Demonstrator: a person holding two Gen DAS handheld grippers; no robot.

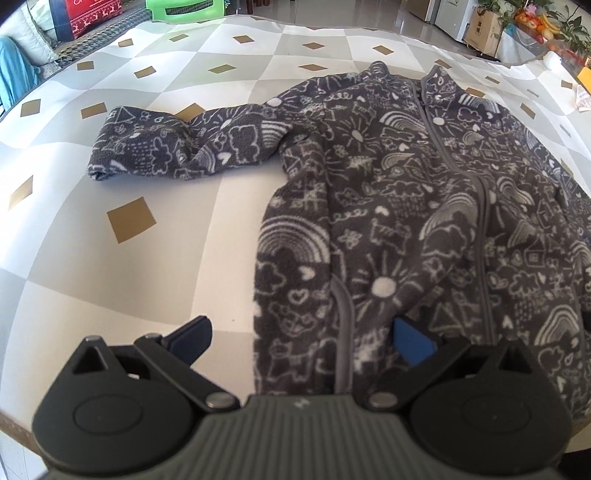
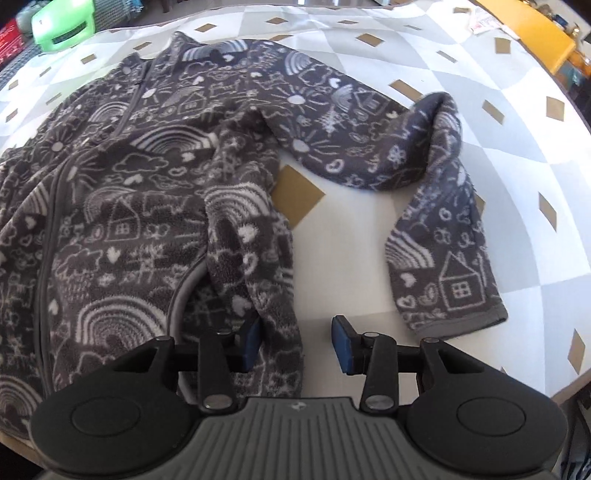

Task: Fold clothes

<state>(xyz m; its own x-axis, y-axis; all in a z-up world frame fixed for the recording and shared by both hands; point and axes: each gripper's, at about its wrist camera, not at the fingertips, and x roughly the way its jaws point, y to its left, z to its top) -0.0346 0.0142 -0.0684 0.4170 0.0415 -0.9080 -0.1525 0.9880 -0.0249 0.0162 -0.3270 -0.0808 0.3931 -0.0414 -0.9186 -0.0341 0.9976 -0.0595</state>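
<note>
A dark grey fleece jacket with white doodle prints lies front up, zipped, on the checkered tablecloth. One sleeve stretches out to the left. My left gripper is open over the jacket's lower left hem edge, one finger over cloth, one over fabric. In the right wrist view the jacket fills the left, its other sleeve bent and hanging toward me. My right gripper is open, straddling the jacket's lower right side edge.
The table's near edge is close below the left gripper. A green plastic stool and a red box stand beyond the far edge. A yellow item and papers lie at the far right.
</note>
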